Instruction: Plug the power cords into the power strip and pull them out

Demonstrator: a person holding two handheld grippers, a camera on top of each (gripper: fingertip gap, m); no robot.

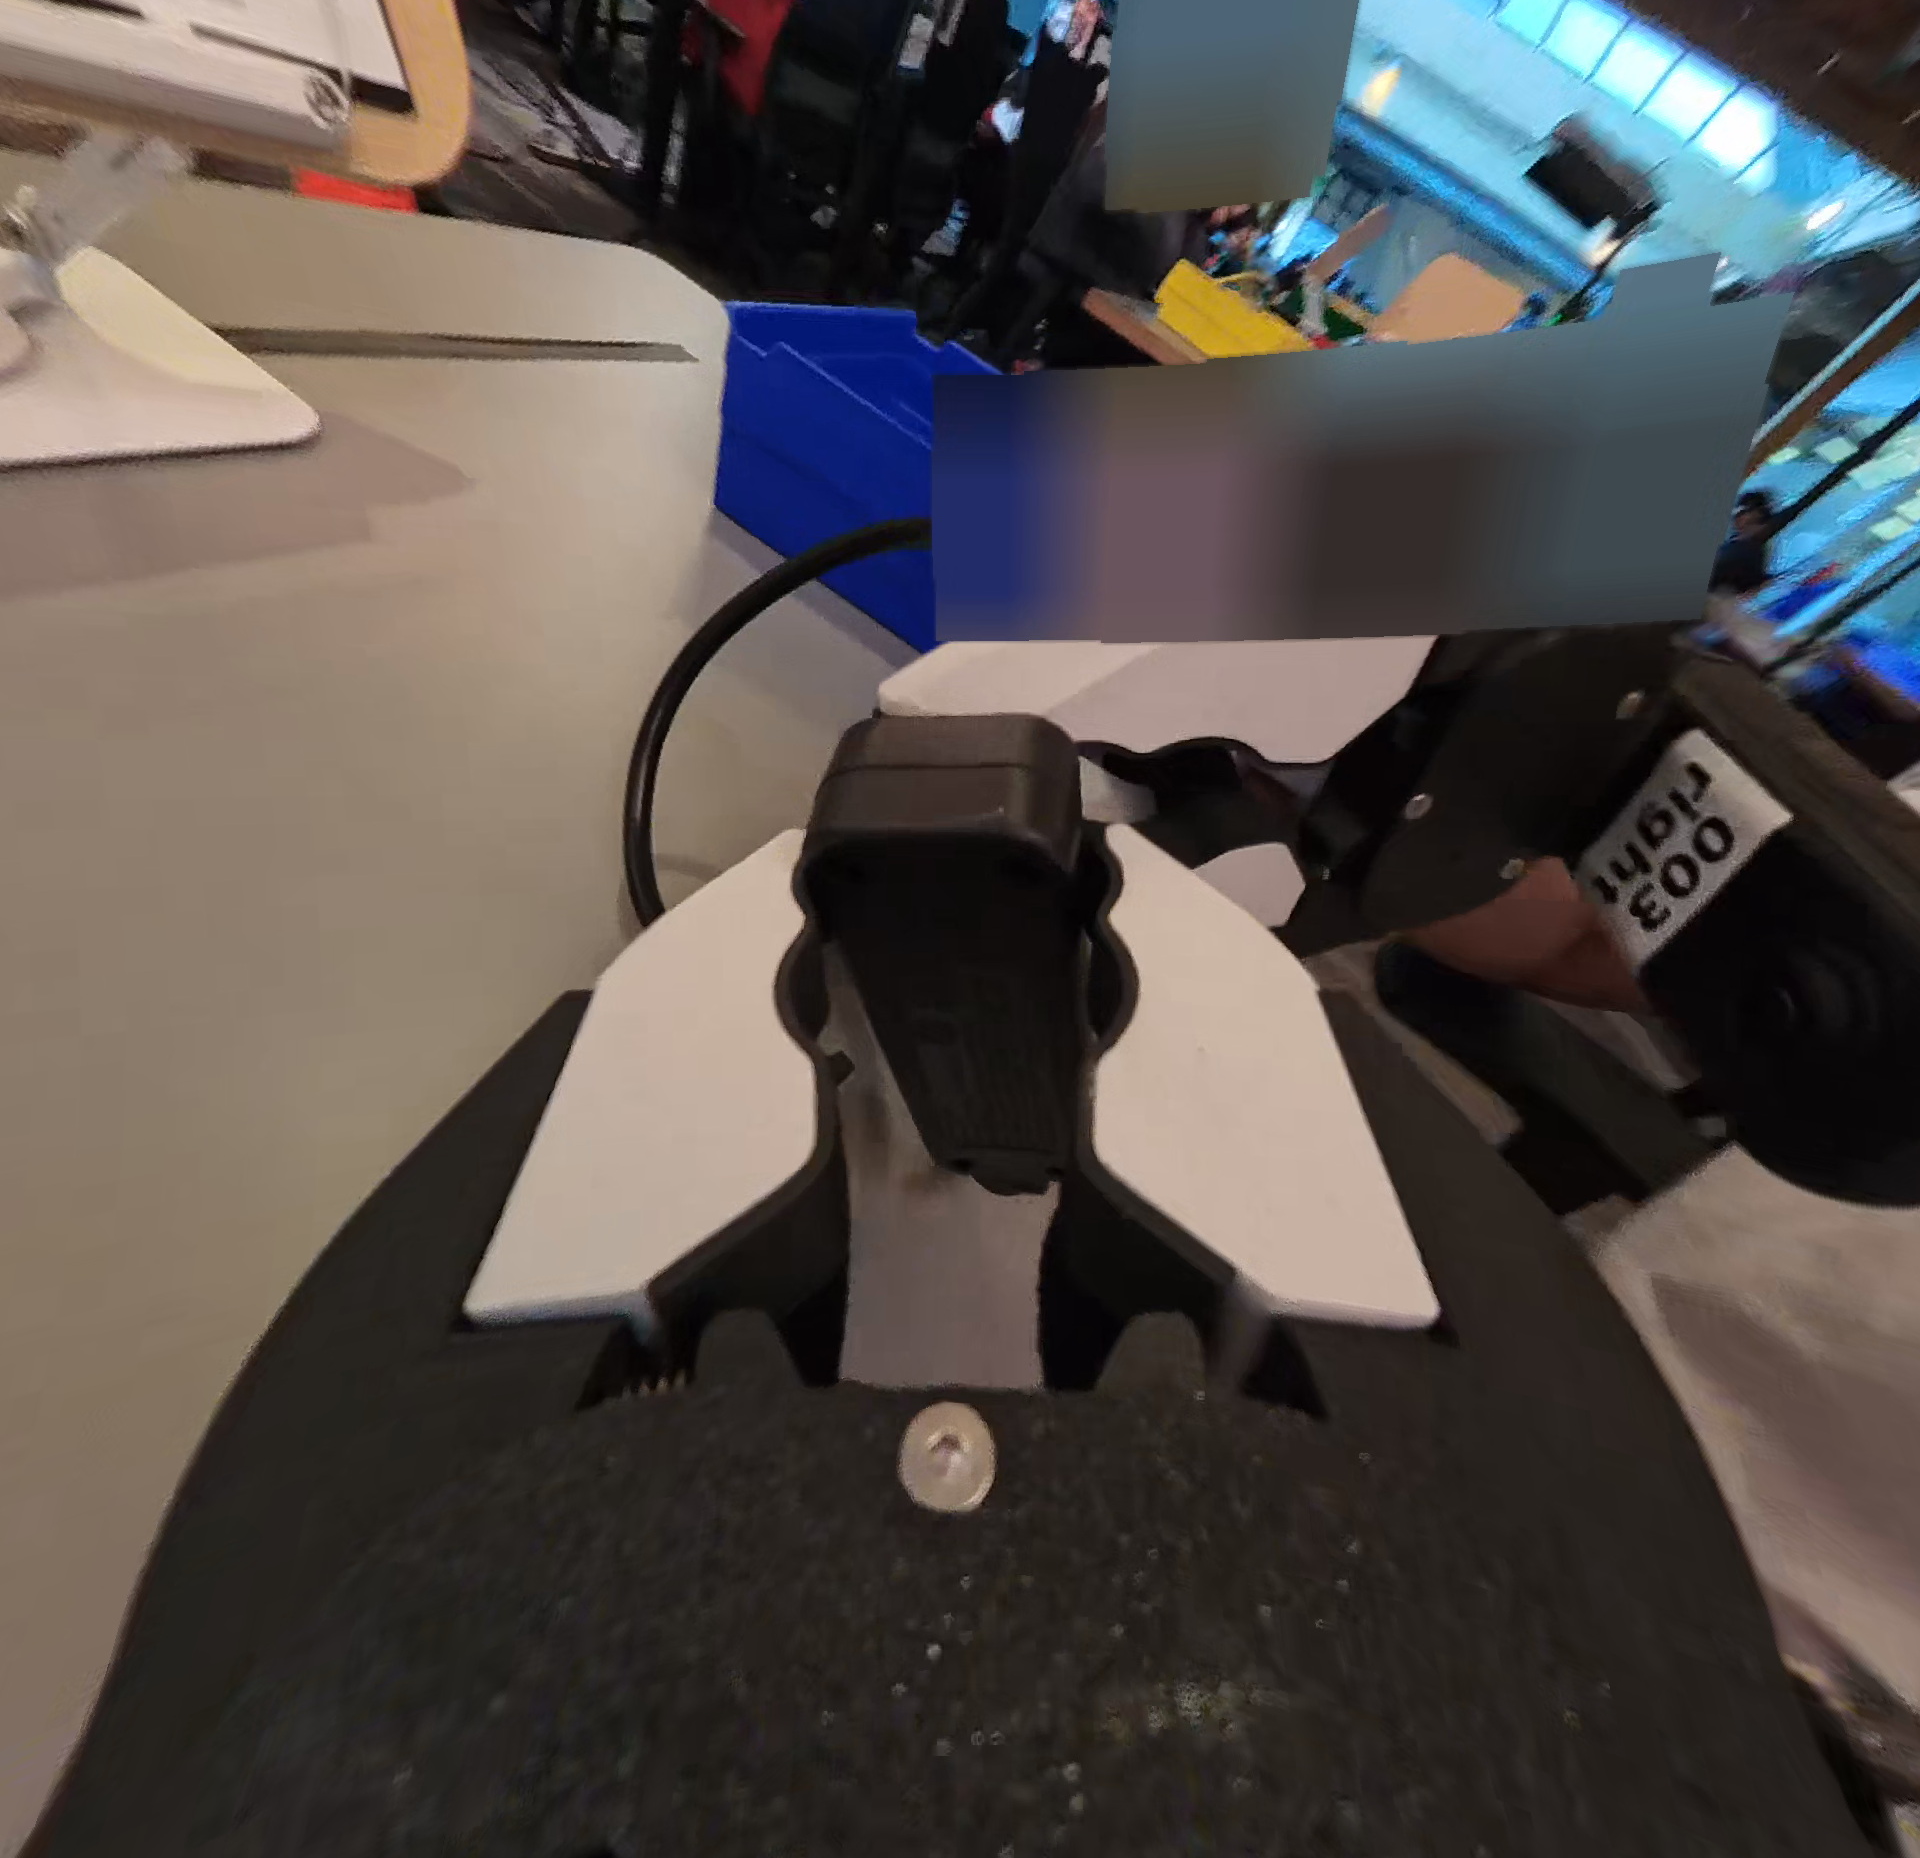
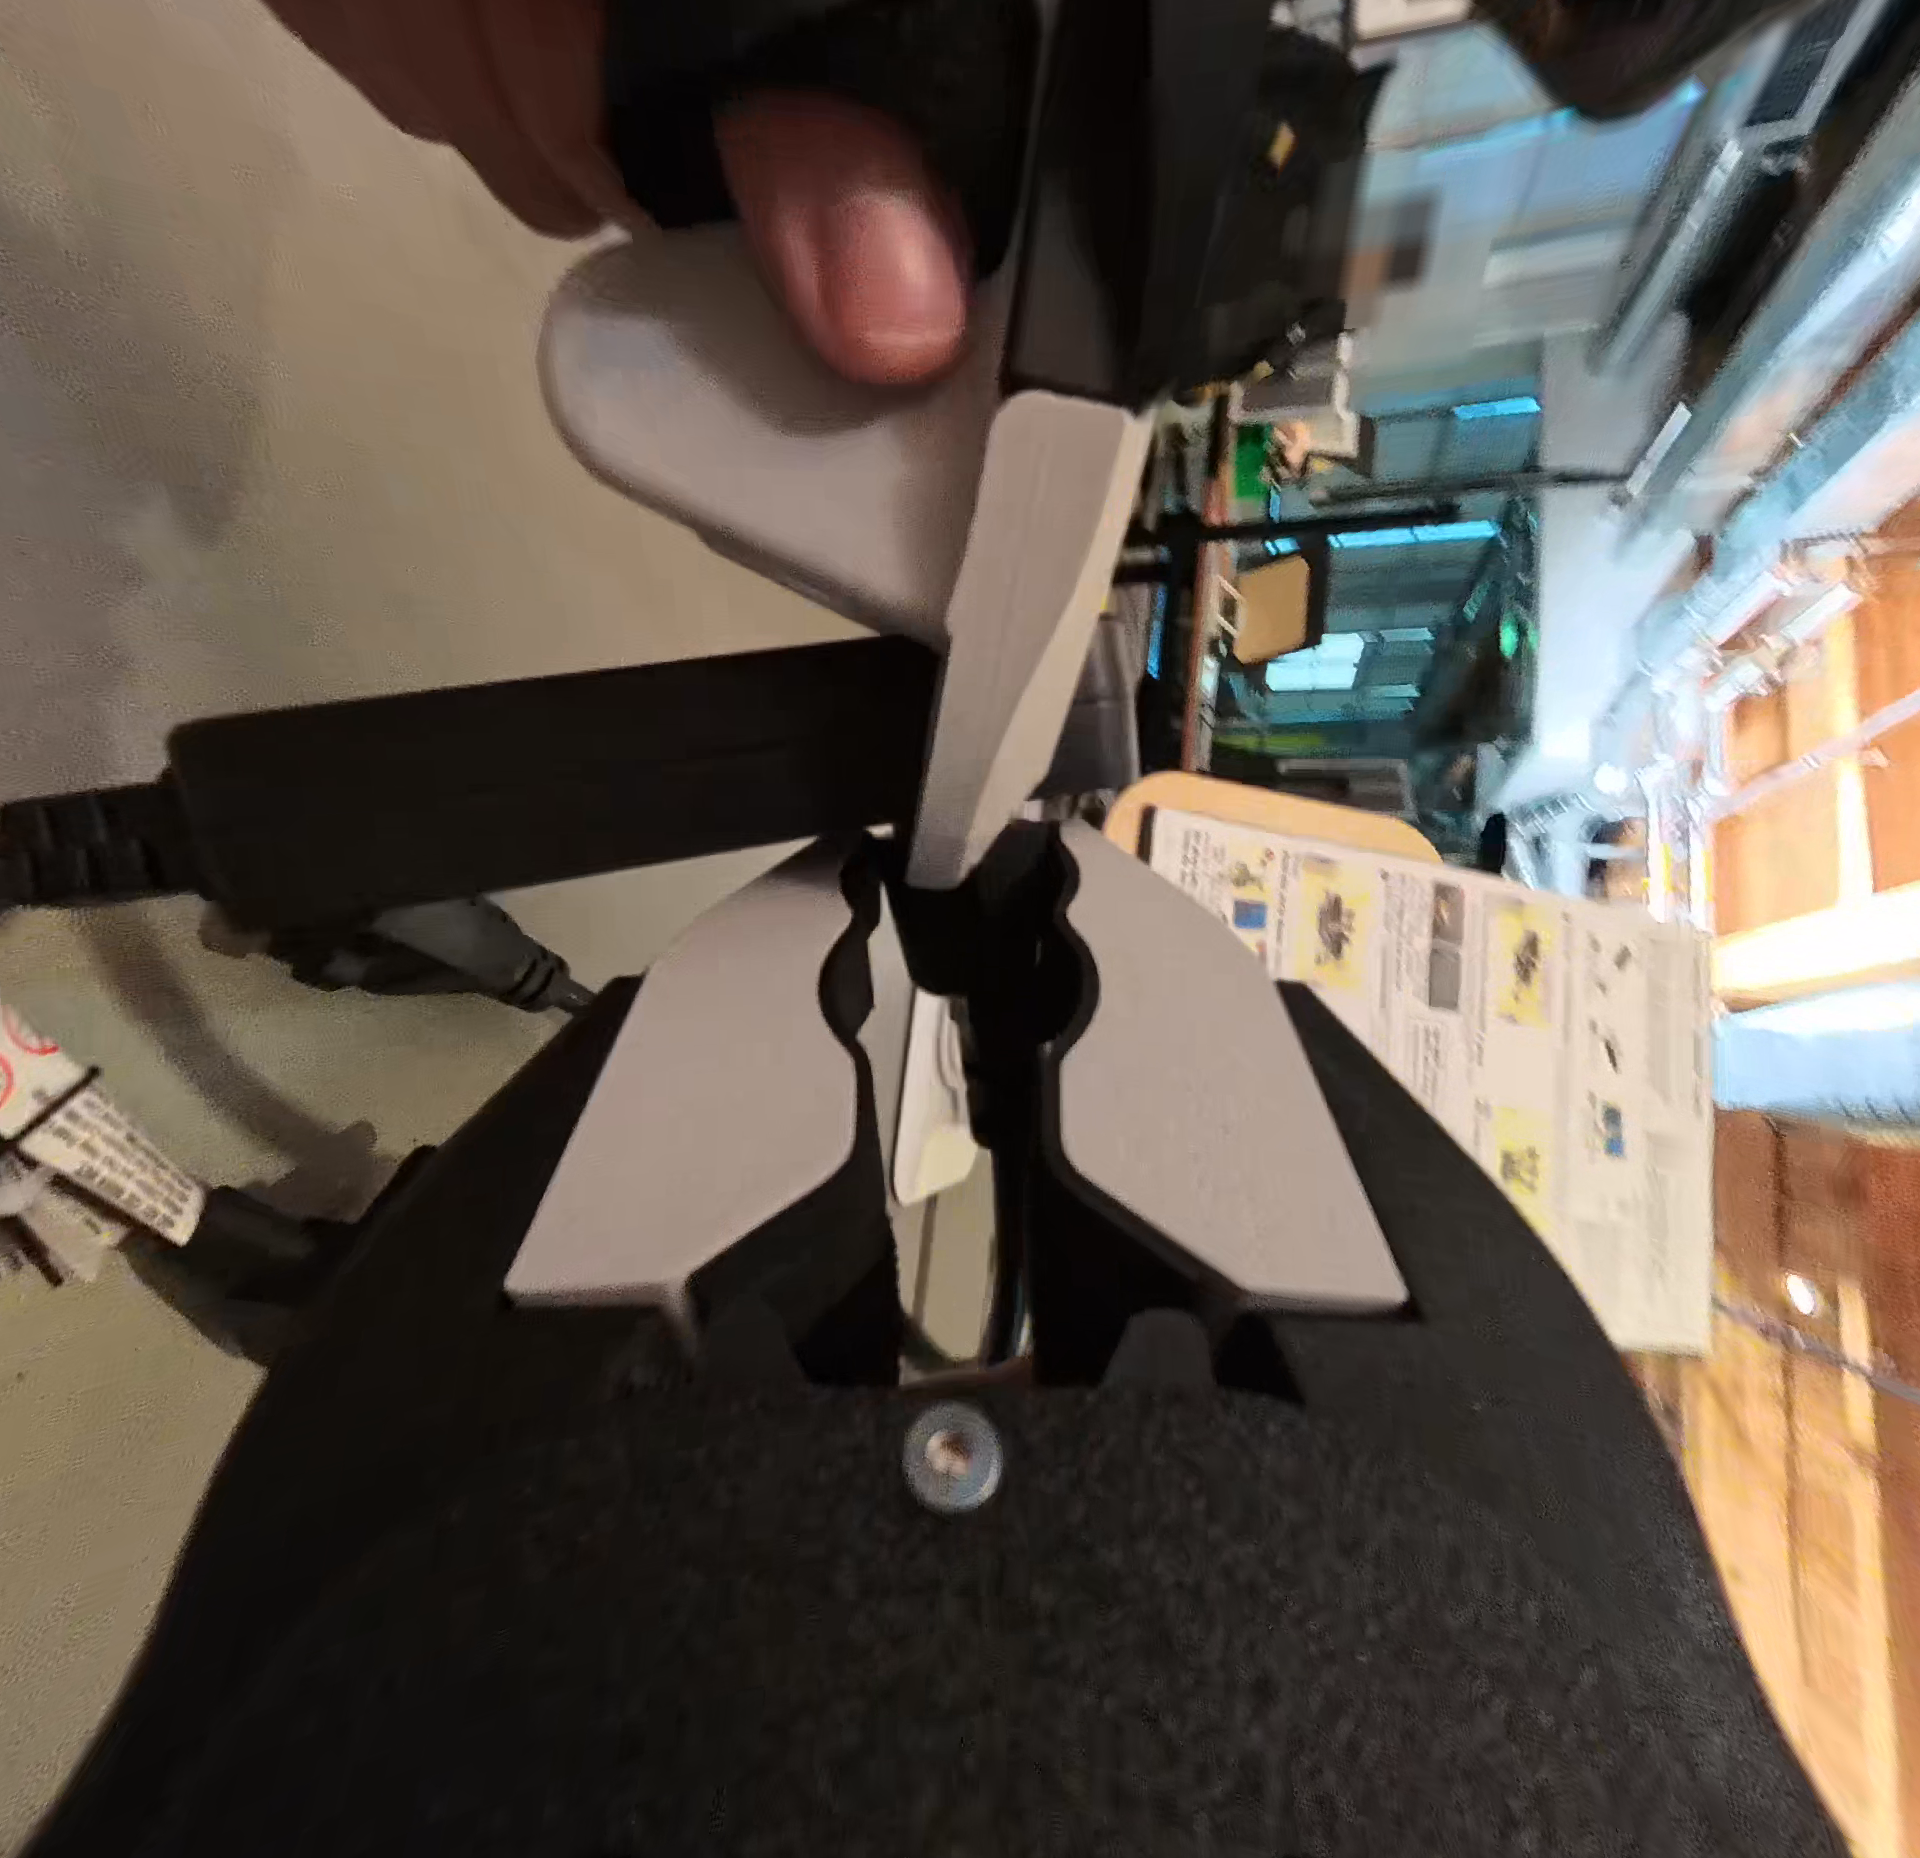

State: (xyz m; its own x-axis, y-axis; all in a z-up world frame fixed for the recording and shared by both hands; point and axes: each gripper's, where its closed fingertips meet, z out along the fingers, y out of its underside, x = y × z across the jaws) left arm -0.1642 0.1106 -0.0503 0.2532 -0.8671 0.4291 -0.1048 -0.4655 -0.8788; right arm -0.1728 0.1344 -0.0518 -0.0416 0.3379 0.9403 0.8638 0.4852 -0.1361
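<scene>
My left gripper (image 1: 948, 873) is shut on a black plug (image 1: 940, 935), wide end pointing away from the camera. Its black cord (image 1: 665, 728) loops off to the left over the table. My right gripper (image 2: 971, 925) is shut on a black piece that looks like the end of the black power strip (image 2: 520, 769). The strip lies across the grey table (image 2: 208, 406), and its cord and white tags (image 2: 94, 1154) trail left. The right gripper also shows in the left wrist view (image 1: 1195, 800), just right of the plug. The left gripper's white fingers (image 2: 727, 458) reach down to my right fingertips. The sockets are hidden.
A blue bin (image 1: 821, 437) stands at the table's far edge. A white stand base (image 1: 135, 374) sits at the far left. A printed sheet on a wooden board (image 2: 1455, 1029) lies to the right of the right gripper. A person's thumb (image 2: 852, 239) rests on the left gripper.
</scene>
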